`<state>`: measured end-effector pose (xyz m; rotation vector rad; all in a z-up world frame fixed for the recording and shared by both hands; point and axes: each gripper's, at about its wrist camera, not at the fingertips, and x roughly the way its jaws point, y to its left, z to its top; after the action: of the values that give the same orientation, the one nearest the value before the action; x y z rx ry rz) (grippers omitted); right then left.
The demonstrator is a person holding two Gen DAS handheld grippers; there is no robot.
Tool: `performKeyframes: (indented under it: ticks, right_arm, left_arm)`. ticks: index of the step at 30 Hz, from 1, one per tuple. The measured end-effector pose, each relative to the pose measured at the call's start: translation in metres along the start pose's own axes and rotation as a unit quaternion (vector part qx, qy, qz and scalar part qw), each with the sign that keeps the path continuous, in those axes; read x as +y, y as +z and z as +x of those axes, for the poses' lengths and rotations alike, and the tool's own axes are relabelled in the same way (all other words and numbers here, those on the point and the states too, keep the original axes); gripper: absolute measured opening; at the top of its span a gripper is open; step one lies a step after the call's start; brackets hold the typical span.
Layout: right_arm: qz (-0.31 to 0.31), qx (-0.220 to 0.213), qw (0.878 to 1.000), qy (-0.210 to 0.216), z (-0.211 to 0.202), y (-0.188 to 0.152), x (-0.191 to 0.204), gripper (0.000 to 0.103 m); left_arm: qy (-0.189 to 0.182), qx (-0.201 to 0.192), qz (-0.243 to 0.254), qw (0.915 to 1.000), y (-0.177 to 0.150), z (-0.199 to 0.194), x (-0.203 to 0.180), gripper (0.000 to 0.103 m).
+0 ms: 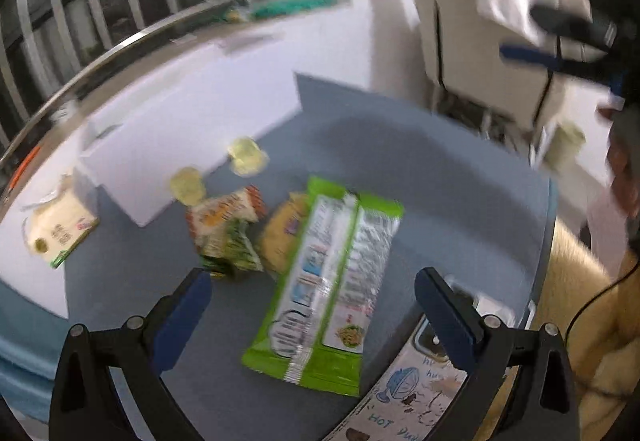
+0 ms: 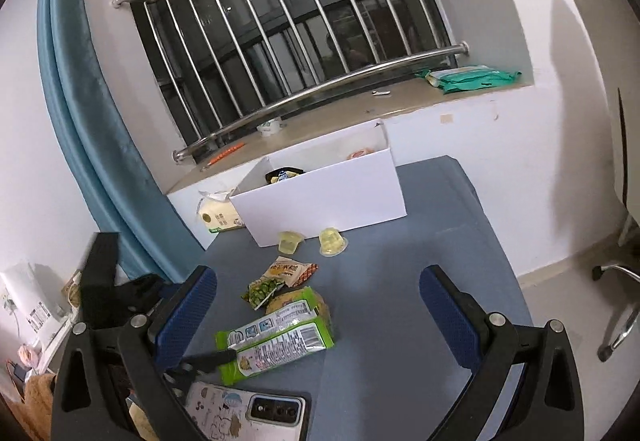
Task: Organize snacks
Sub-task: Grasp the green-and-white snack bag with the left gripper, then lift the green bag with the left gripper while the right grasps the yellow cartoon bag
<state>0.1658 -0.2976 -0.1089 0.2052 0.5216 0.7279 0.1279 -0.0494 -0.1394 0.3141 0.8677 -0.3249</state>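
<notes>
We see the left gripper (image 1: 312, 305) with its fingers (image 1: 182, 317) spread wide and holding nothing, hovering above the long green packet (image 1: 324, 281), which lies flat on the grey-blue counter (image 1: 440, 181). The left view is smeared, so contact is hard to judge, but the fingers look clear of the wrapper. The right gripper (image 2: 318, 317) is also wide apart and empty, sitting back from the pile.

Risks, working outward. The green packet rests partly on a yellow snack bag (image 2: 320, 307), so a pinch on it may drag or flip that bag. The wrapper is glossy film and, we judge, slippery; a grip on the thin sealed edge could let it slide out. A phone (image 2: 244, 413) lies right beside the packet's near end, close under the left gripper, and a low approach could knock it off the counter edge.

Further out, two small pouches, an orange pouch (image 2: 290, 271) and a green pouch (image 2: 262, 291), sit touching the yellow bag, easy to sweep aside. Two jelly cups (image 2: 332, 241) stand just in front of the white box (image 2: 320, 193), right on the path to it; a low carry may tip them. The box already holds a few items, and its front wall could catch a drooping long packet.
</notes>
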Motion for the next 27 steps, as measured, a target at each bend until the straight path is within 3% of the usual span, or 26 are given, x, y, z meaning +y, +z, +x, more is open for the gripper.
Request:
performKeyframes:
  ticks: [4, 15, 16, 17, 19, 23, 25, 27]
  right_arm:
    - [-0.005, 0.002, 1.000, -0.005, -0.006, -0.008, -0.001, 0.103]
    - [-0.002, 0.027, 1.000, -0.010, 0.001, -0.026, -0.004, 0.103]
    - [-0.001, 0.029, 1.000, -0.010, 0.002, -0.026, -0.004, 0.103]
    - [-0.001, 0.030, 1.000, -0.009, 0.002, -0.027, -0.004, 0.103]
    - [-0.003, 0.031, 0.999, -0.011, 0.003, -0.028, -0.004, 0.103]
    - [-0.002, 0.036, 0.999, -0.014, 0.005, -0.030, -0.005, 0.103]
    - [-0.004, 0.039, 0.999, -0.016, 0.007, -0.030, -0.004, 0.103]
    - [-0.015, 0.047, 0.999, -0.014, 0.012, -0.030, -0.001, 0.103]
  left_arm:
    - [-0.005, 0.035, 0.034, 0.9988, -0.001, 0.023, -0.009, 0.103]
    - [-0.011, 0.072, 0.026, 0.9970, 0.004, 0.060, 0.000, 0.101]
    - [-0.023, 0.064, 0.019, 0.9975, 0.003, 0.059, 0.003, 0.080]
    - [-0.040, 0.057, 0.004, 0.9975, 0.004, 0.058, 0.007, 0.067]
    - [-0.046, 0.047, -0.022, 0.9976, 0.004, 0.053, 0.015, 0.065]
    - [-0.061, -0.017, -0.067, 0.9957, -0.001, 0.020, 0.024, 0.064]
    - [-0.074, -0.064, -0.112, 0.9889, -0.006, -0.008, 0.037, 0.064]
    - [-0.088, -0.119, -0.166, 0.9750, -0.015, -0.042, 0.054, 0.064]
